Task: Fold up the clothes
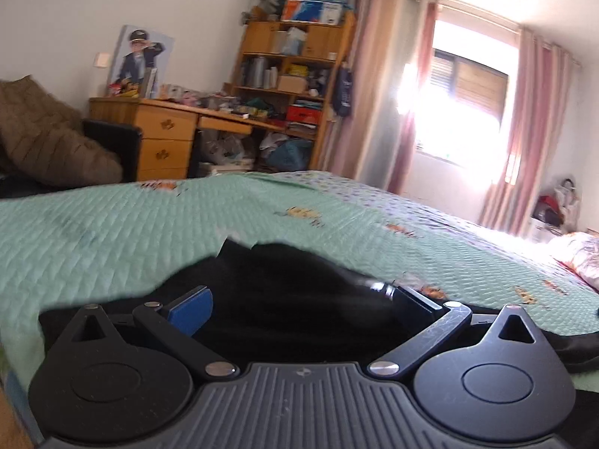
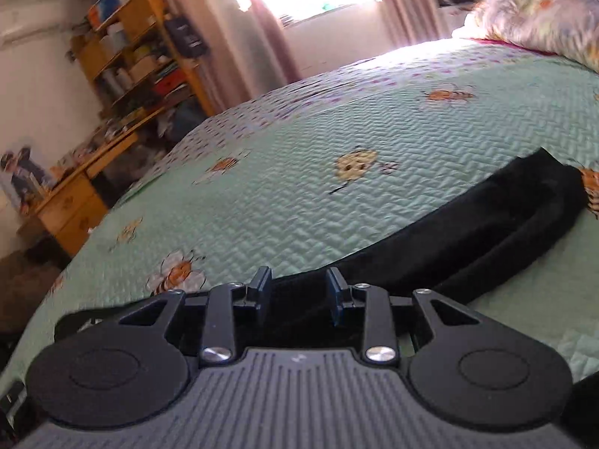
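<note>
Two parted grippers (image 1: 299,299) (image 2: 298,293), seemingly over black garment (image 2: 468,224)

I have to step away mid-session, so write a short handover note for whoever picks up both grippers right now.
Left gripper: open wide, jaws on either side of a raised bunch of the black garment, not closed on it.
Right gripper: open, jaws astride the garment's near edge, nothing clamped.
Garment: lies on the green quilted bedspread, one long band running out toward the right in the right wrist view.
Done: no neat fold visible yet.
Left: grip the cloth, spread it, fold it.
</note>
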The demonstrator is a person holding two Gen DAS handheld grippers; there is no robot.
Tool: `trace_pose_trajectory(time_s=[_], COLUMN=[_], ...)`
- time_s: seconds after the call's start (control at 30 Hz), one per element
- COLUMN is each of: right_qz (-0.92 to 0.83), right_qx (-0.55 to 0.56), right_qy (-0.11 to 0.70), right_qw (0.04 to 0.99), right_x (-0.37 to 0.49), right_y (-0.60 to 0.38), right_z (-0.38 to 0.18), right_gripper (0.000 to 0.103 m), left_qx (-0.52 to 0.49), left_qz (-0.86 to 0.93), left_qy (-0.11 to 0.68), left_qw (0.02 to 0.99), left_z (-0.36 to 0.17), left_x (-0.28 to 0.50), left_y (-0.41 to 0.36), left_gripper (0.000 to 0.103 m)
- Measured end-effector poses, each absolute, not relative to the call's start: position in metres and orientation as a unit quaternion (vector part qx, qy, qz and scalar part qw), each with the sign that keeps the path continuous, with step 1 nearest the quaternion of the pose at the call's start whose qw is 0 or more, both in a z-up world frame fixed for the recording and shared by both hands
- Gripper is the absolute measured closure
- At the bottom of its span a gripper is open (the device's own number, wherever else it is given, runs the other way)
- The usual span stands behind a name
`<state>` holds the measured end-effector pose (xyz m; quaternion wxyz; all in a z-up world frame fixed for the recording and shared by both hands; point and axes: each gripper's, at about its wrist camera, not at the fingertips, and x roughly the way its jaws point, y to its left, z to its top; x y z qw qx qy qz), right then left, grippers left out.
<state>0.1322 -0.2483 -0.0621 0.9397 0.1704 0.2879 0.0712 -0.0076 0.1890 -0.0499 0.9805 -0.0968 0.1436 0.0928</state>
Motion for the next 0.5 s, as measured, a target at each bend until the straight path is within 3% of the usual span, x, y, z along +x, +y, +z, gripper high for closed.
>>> trace_pose_trajectory(time_s=[0.13, 0.2, 0.27, 0.33, 0.4, 0.5], right_qz=[0.11, 0.136, 0.16, 0.156, 0.066, -0.055], right_qx=[0.091, 0.078, 0.066, 0.051, 0.016, 0.072], right_qy=[0.311, 0.324, 0.352, 0.386, 0.364, 0.375], right_qw=[0.94, 0.933, 0.92, 0.908, 0.929, 0.923], right_x=[0.134, 0.143, 0.164, 0.199, 0.232, 0.255], right_y=[-0.209, -0.192, -0.173, -0.16, -0.163, -0.203], right_z=[-0.063, -0.066, -0.077, -0.093, -0.099, -0.096], right_gripper=[0.066, 0.062, 0.051, 0.053, 0.053, 0.053], left_qx=[-0.066, -0.11, -0.138, -0.07, -0.04, -0.134], left_qz=[0.067, 0.056, 0.031, 0.061, 0.093, 0.106], left_qy=[0.225, 0.301, 0.36, 0.365, 0.357, 0.343], left_qw=[0.97, 0.946, 0.922, 0.926, 0.928, 0.923], left_z=[-0.038, -0.052, -0.074, -0.088, -0.089, -0.075], left_x=[0.065, 0.112, 0.156, 0.192, 0.213, 0.21], left_y=[0.205, 0.216, 0.213, 0.2, 0.203, 0.236], left_gripper=[0.001, 0.01, 0.01, 0.006, 0.006, 0.013])
